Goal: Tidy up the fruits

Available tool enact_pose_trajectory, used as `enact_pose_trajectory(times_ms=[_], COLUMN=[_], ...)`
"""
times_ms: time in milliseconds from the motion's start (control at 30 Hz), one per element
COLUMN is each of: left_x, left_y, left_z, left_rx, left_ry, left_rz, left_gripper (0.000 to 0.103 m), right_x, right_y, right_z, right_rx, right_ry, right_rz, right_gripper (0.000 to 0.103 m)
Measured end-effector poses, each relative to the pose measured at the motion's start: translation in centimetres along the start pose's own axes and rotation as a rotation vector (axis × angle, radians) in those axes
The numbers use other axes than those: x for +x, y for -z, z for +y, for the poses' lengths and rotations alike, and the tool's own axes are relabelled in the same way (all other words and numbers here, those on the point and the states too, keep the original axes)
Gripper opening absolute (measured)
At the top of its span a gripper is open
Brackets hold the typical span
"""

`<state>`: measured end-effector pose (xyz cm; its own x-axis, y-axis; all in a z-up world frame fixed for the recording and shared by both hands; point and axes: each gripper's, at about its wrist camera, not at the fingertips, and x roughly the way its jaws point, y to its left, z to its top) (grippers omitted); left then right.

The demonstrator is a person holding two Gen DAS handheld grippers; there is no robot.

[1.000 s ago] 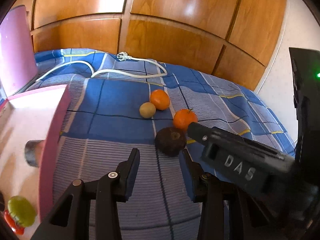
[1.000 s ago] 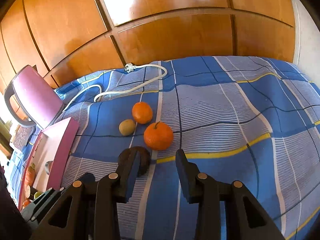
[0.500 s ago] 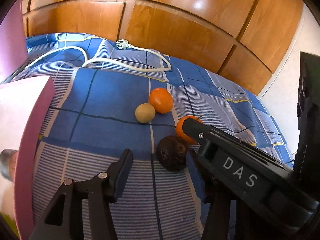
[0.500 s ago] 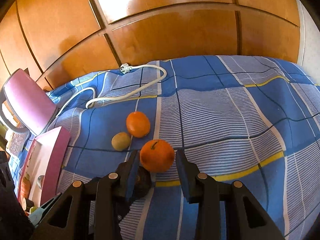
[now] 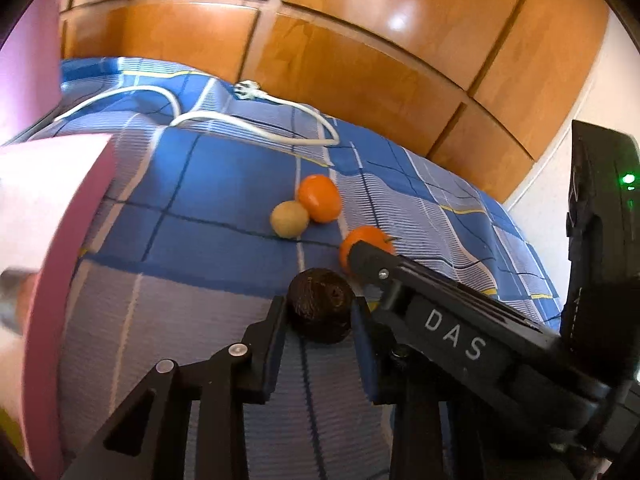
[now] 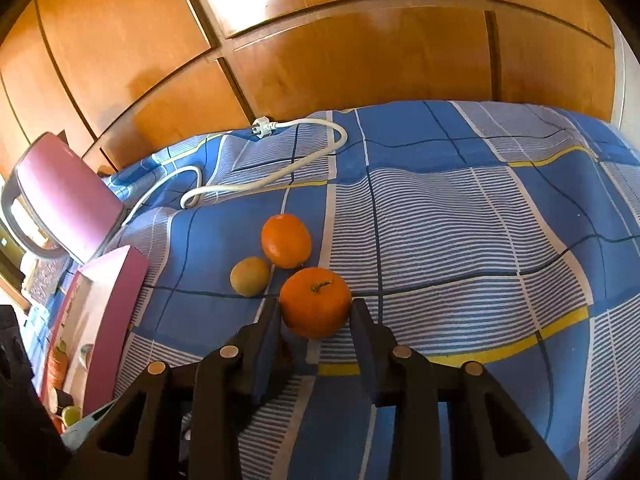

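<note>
A dark avocado [image 5: 320,300] lies on the blue checked bedspread [image 5: 200,208]. My left gripper [image 5: 320,309] is closing on it, and both pads touch its sides. Just beyond, an orange with a stem [image 6: 314,300] sits between the fingers of my right gripper [image 6: 316,313], whose jaws are closing slightly with the pads against the fruit. In the left wrist view the right gripper's black body [image 5: 452,336] crosses the right side and covers part of that orange [image 5: 370,238]. A second orange [image 6: 286,240] and a pale brown kiwi [image 6: 250,276] lie free further back.
An open pink case [image 6: 116,308] stands at the left with small items inside, its lid [image 6: 68,204] raised. A white power cable [image 6: 280,184] loops across the far bedspread. Wooden panels [image 6: 360,60] rise behind the bed. To the right is open bedspread.
My left gripper opened wide, moved forward around the avocado and closed on it. My right gripper moved forward until the stemmed orange sat between its fingers.
</note>
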<state>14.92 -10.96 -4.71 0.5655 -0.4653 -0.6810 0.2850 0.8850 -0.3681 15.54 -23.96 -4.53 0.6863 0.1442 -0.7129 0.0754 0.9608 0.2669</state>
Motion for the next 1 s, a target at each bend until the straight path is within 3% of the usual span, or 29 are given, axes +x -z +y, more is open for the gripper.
enact_pose_trajectory(times_ms=[200,300,333,400,733,800,900,1000], left_x=[-2.5,-3.8,-4.2,-4.8,-6.1,-6.1,-6.3,-6.5], left_y=[2.0,3.4,3.9,4.9,6.8,6.8,6.9,6.9], left_z=[1.1,0.8,0.6,0.1,0.5,0.5,0.4,0.4], left_rx=[-0.030,0.019,0.047,0.095,0.109,0.109,0.107,0.097], left_ry=[-0.044,-0.076,-0.089,-0.128,-0.094,-0.084,-0.054,-0.033], left_rz=[-0.033,-0.047,-0.048,-0.041,-0.042,-0.045,-0.046,-0.052], left_gripper=[0.032,0.031,0.025,0.024,0.022,0.028,0.041,0.048], right_x=[-1.3,-1.9,-2.1,-2.6,-5.2,-5.2,-5.3,-5.6], right_y=[1.4,2.4,2.7,3.7,6.7,6.6,6.4,6.3], right_z=[0.5,0.4,0.4,0.3,0.8,0.5,0.1,-0.2], right_rx=[-0.028,0.000,0.008,0.039,0.060,0.083,0.105,0.124], right_ry=[0.060,0.053,0.053,0.046,0.020,0.008,0.013,0.000], right_rz=[0.007,0.040,0.051,0.080,0.091,0.087,0.067,0.046], right_gripper=[0.035,0.034,0.034,0.033,0.034,0.036,0.045,0.055])
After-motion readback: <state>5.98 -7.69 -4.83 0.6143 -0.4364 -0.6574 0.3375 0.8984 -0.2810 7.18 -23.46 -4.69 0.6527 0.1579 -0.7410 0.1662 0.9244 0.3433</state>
